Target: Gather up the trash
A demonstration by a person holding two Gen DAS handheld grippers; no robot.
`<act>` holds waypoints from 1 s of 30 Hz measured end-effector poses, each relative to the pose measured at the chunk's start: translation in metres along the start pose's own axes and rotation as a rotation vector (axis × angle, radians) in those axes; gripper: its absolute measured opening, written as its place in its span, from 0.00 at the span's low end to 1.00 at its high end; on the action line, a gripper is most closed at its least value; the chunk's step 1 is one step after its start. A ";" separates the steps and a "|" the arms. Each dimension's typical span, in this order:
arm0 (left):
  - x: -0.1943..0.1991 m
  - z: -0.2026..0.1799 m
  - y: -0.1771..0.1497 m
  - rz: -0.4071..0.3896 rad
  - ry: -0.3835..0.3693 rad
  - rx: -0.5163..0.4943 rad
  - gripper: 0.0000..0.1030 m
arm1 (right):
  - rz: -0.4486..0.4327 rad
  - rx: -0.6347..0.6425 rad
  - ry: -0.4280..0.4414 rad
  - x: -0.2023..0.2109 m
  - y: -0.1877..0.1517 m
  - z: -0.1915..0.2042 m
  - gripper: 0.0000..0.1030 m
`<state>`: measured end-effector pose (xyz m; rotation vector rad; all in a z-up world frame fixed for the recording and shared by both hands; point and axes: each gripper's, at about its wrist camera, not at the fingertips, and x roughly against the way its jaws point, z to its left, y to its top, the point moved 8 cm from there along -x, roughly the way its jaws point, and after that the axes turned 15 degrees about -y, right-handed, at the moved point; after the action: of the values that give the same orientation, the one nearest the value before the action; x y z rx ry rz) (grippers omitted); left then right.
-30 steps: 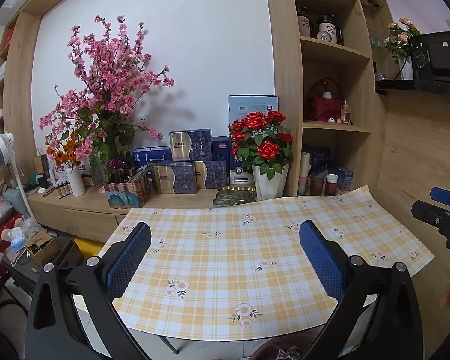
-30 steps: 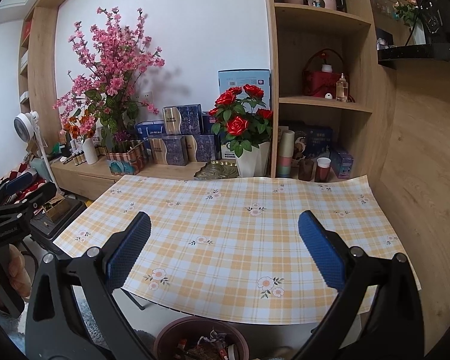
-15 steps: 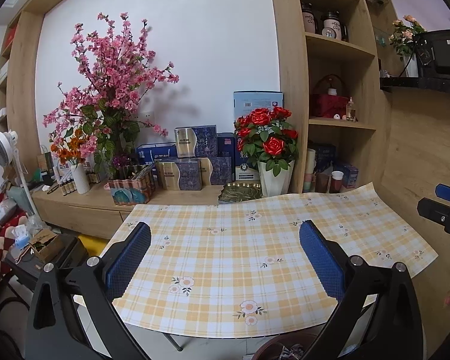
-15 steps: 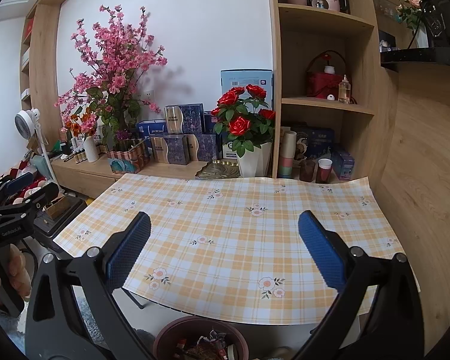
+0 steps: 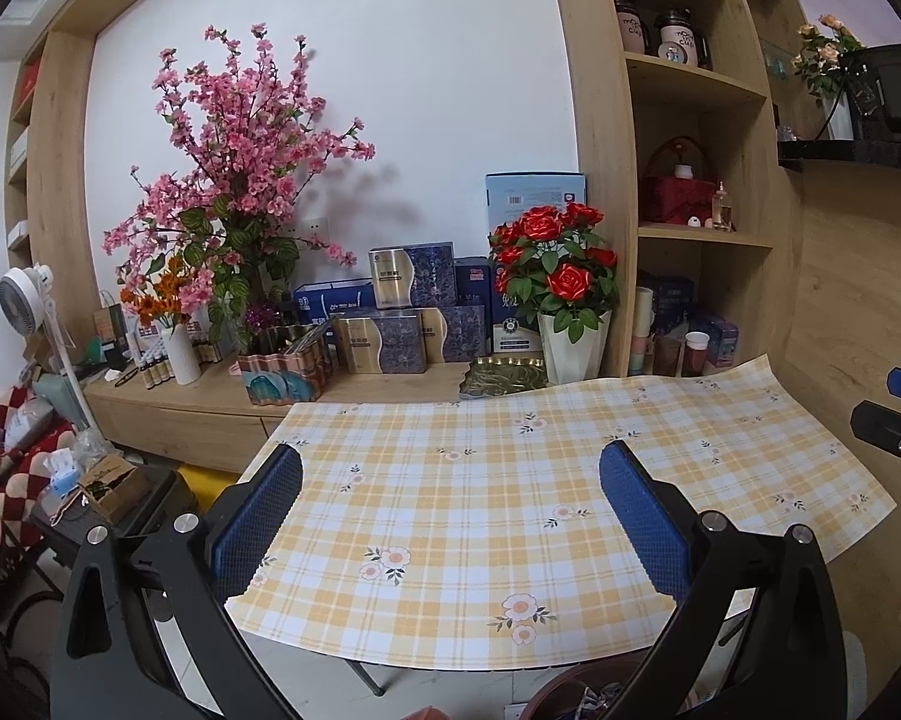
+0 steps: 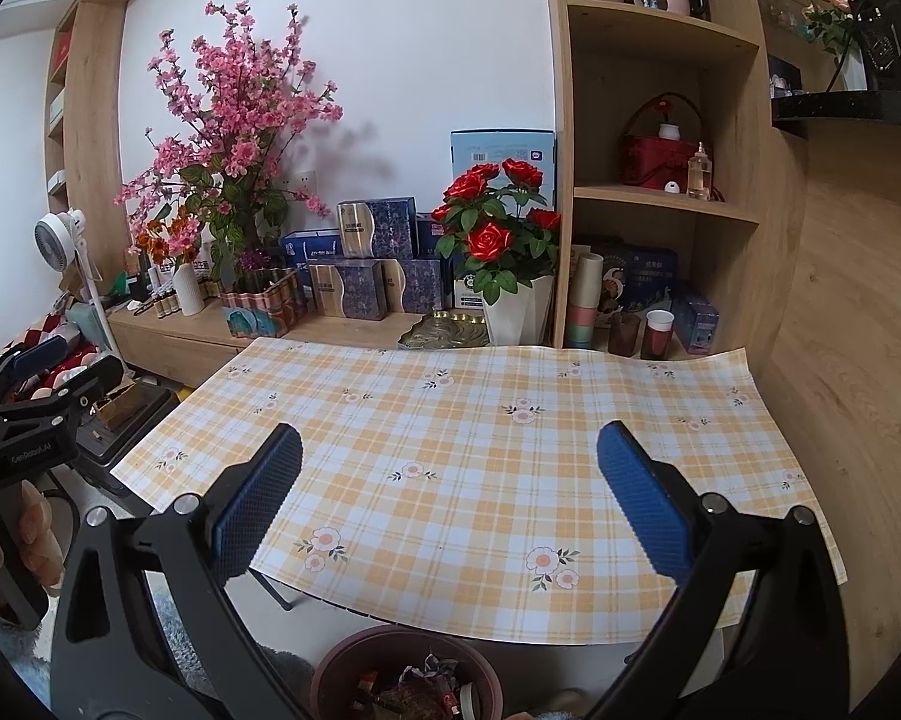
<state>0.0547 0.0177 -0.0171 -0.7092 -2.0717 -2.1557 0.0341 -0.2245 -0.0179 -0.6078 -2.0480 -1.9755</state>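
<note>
A brown round bin [image 6: 405, 675] holding crumpled wrappers stands on the floor below the table's near edge; its rim [image 5: 582, 684] also shows at the bottom of the left wrist view. The table carries a yellow plaid cloth with flowers [image 6: 480, 450] [image 5: 510, 498] and no loose trash shows on it. My left gripper [image 5: 450, 516] hovers open over the near left part of the cloth, nothing between its blue pads. My right gripper [image 6: 450, 510] is open too, above the near edge and the bin. Each gripper shows at the edge of the other's view: left [image 6: 24, 396], right [image 5: 894, 414].
Behind the table runs a wooden sideboard [image 5: 210, 402] with pink blossoms [image 5: 240, 168], a potted rose [image 5: 561, 288], blue boxes [image 5: 411, 312] and a green tray [image 5: 504, 378]. Shelves [image 6: 660, 120] and cups [image 6: 654, 333] are at right. A fan [image 5: 21, 300] and clutter stand left.
Both views have shifted slightly: the left gripper drifted a little leftward and tilted up, so the room appears lower and to the right. Both grippers stay open and empty.
</note>
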 end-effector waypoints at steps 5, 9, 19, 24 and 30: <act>-0.001 0.000 -0.002 0.008 0.008 -0.006 0.94 | 0.015 -0.001 -0.002 -0.003 -0.004 -0.002 0.94; -0.001 0.001 -0.005 0.017 0.010 -0.008 0.94 | 0.023 -0.016 0.000 -0.004 -0.006 -0.004 0.94; 0.003 0.012 -0.010 0.033 0.046 -0.001 0.94 | 0.053 -0.040 0.018 -0.010 -0.010 -0.003 0.94; 0.005 0.018 -0.013 0.039 0.058 0.007 0.94 | 0.062 -0.035 0.025 -0.011 -0.012 0.001 0.94; 0.005 0.023 -0.016 0.046 0.065 0.017 0.94 | 0.071 -0.026 0.026 -0.013 -0.015 0.004 0.94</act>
<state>0.0514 0.0428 -0.0307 -0.6685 -2.0198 -2.1052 0.0396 -0.2220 -0.0374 -0.6478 -1.9609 -1.9621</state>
